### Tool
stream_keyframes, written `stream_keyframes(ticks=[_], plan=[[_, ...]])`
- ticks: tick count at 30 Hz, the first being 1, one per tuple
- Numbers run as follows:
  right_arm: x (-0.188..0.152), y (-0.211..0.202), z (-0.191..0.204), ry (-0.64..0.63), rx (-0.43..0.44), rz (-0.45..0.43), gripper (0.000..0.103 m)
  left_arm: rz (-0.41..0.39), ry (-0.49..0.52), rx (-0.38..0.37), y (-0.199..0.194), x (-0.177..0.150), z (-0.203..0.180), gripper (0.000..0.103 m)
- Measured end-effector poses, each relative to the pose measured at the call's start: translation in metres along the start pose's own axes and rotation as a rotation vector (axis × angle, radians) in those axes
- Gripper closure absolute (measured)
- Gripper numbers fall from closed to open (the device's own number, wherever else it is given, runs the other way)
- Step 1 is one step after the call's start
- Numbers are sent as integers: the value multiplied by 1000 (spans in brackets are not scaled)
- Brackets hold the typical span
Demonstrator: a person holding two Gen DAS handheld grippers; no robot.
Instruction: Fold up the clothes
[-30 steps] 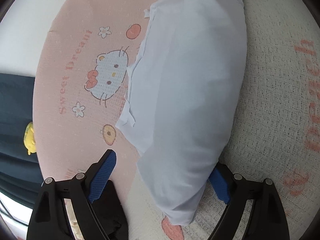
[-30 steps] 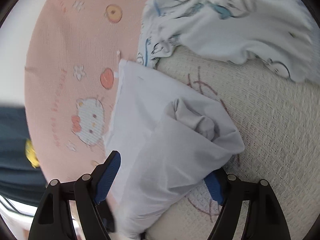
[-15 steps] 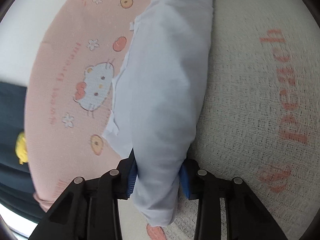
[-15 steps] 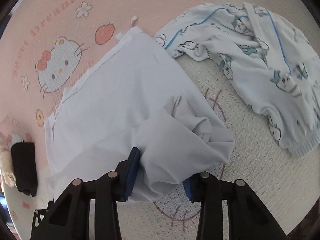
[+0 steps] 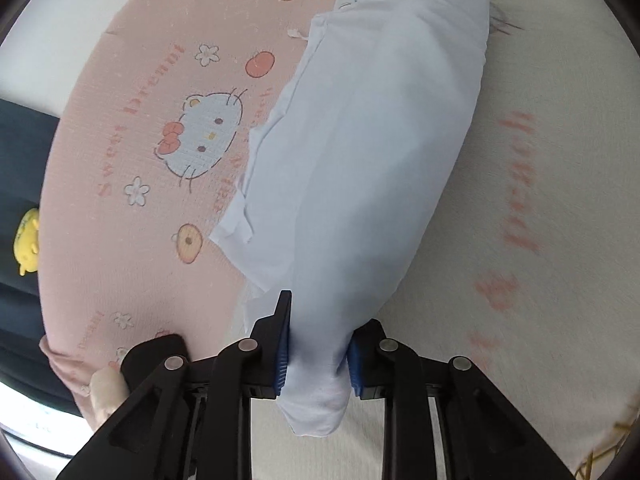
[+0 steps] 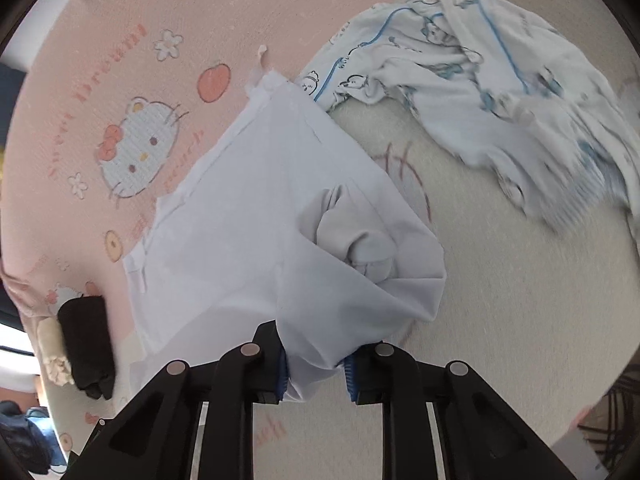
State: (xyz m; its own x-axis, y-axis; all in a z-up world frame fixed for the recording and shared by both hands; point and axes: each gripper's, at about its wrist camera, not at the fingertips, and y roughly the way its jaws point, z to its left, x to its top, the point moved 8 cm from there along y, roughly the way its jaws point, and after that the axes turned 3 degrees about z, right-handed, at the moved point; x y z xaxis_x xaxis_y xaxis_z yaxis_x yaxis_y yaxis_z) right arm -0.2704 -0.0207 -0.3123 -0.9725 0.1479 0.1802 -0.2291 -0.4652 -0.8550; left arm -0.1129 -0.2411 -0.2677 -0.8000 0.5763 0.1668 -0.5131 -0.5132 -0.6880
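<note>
Bed cover (image 5: 120,240), pink w/ cat print at left, cream at right, is seen wider than 1 s ago. White garment (image 5: 360,160) lies across the colour seam, near end bunched and raised; earlier it lay flat betw. wide jaws. Patterned garment (image 6: 500,80) lies far right. Left gripper (image 5: 316,354) and right gripper (image 6: 316,376), both angled down, are closing, pads pinching white garment.

A pink cat-print blanket (image 5: 132,220) adjoins a cream blanket (image 6: 500,300).
</note>
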Motion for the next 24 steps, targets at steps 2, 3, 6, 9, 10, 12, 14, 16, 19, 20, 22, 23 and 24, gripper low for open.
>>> stream_keyframes(ticks=[2,3,6,9,10,12,14,16,19,20,22,23,24], plan=[[-18,-5,-5,6,19,7,84,4,15,4,-8,-9,-4,82],[-28,-6,-8,8,24,14,84,9,18,3,-10,-15,-7,82],[-58,-5,-17,5,38,42,84,33,24,4,-18,-37,-17,82],[-88,2,-23,-37,30,70,84,61,34,7,-19,-57,-31,82],[-94,4,-23,-64,21,69,84,61,44,18,-20,-60,-36,81],[-104,7,-21,-125,-2,61,81,55,94,62,-19,-64,-44,79],[-105,9,-18,-188,-37,39,72,57,157,108,-15,-66,-53,74],[-107,7,-18,-226,-68,47,61,51,193,136,-15,-67,-56,71],[-110,-1,-16,-301,-125,50,52,26,146,104,-24,-65,-51,71],[-113,-5,-15,-331,-141,47,49,32,118,80,-25,-64,-47,69],[-120,-14,-11,-396,-167,42,46,52,64,25,-28,-64,-41,59],[-121,-17,-9,-421,-174,45,43,59,49,9,-29,-64,-39,46],[-121,-16,-4,-447,-180,54,40,63,35,0,-30,-63,-35,39]])
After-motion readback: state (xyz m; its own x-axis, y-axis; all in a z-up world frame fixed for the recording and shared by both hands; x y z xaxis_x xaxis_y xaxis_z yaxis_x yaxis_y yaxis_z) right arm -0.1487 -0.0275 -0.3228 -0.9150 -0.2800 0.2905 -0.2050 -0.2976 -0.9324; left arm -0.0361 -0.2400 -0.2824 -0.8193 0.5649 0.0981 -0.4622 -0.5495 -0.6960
